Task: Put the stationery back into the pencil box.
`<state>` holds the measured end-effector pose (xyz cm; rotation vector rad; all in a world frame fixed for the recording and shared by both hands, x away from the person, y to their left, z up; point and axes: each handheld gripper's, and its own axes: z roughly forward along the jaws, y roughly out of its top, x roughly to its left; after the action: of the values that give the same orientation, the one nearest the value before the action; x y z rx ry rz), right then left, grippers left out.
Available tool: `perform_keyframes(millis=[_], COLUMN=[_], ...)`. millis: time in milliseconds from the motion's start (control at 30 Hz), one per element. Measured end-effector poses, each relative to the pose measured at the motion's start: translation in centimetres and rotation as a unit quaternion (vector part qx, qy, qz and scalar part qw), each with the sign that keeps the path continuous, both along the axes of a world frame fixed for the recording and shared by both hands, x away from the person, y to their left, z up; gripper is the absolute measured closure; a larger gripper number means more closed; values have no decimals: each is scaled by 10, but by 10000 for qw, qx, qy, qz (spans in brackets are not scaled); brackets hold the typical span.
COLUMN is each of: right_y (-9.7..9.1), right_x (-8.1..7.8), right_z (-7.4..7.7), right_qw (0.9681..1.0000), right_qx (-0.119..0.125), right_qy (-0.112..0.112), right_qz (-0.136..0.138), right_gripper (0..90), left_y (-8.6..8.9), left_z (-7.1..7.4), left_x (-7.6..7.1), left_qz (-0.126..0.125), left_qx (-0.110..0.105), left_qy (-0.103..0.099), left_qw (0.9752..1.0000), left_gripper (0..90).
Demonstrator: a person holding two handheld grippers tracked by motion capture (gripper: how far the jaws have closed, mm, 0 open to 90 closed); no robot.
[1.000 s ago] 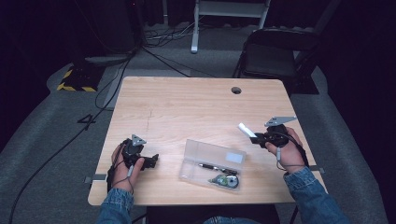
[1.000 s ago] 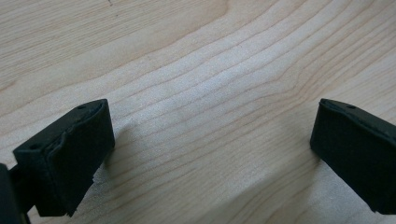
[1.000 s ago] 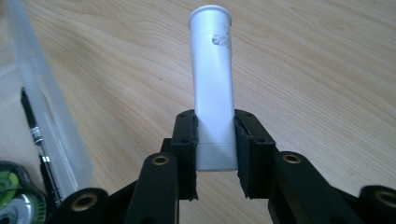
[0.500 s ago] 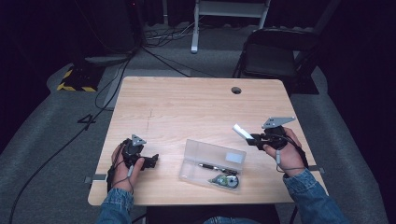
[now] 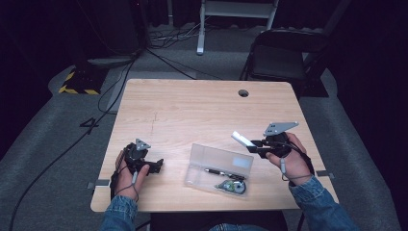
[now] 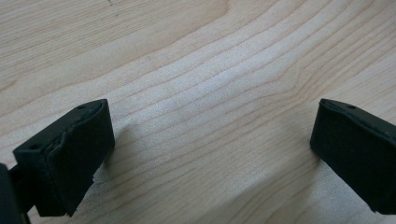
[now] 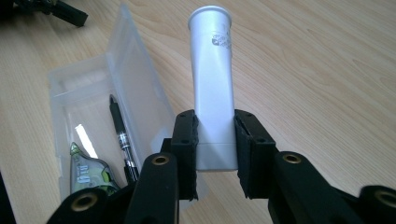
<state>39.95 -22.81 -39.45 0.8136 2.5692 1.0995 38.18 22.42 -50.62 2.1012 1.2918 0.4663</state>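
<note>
Pinched by its flat end in the right gripper [image 7: 215,156], a white tube [image 7: 213,84] is held pointing toward the case [image 5: 219,168]; the left gripper [image 6: 210,154] is left open, idle.

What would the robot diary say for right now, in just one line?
right gripper: shut on white tube, above table | left gripper: open, over wood | clear case: open, holds pen

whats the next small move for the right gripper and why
Probably carry the white tube left over the open clear case and lower it in. The right gripper is clamped on the tube's flat end, above bare table, while a pen and a green tape dispenser already lie inside.
</note>
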Motion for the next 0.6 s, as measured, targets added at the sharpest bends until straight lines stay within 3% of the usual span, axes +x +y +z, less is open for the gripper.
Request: perform_keyframes(millis=[600], right_y=[28], right_x=[-7], right_z=[6], right_qw=[9982], right_qx=[9], right_qy=[31], right_qz=[598], right_gripper=[713], left_y=[0], left_z=[0], left_x=[0], left_qz=[13], left_qx=[-8], left_qy=[13], left_qw=[10000], left_gripper=[1])
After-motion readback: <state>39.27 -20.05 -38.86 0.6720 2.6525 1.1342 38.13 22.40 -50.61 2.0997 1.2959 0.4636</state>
